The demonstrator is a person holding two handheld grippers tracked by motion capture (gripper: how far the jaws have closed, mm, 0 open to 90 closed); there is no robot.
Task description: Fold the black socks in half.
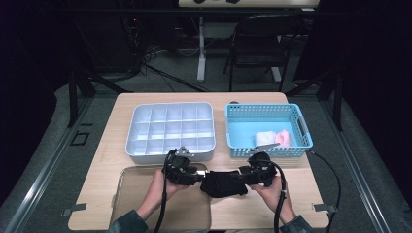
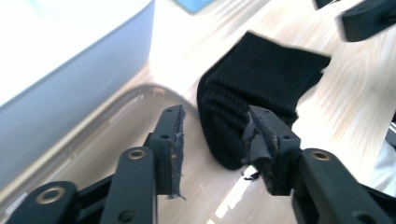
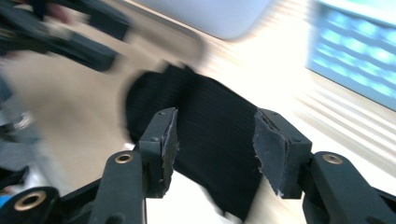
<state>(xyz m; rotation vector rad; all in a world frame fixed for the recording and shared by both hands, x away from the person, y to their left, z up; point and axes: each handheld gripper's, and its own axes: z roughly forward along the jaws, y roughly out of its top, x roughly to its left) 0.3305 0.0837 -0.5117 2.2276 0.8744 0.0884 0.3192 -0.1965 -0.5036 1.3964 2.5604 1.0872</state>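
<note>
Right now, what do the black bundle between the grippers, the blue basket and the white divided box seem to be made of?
Black bundle: knitted fabric, matte, probably a folded sock; fine ribs run along it. Blue basket: likely moulded plastic, since its walls are a regular lattice of small holes. White divided box: probably smooth, rigid plastic, with thin, even partitions and rounded corners; the look leaves this open.

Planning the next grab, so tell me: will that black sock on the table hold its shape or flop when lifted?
The black sock is ribbed knit lying bunched, so it will probably droop from any grip point. It looks light and unlikely to roll or slip from the pads.
</note>
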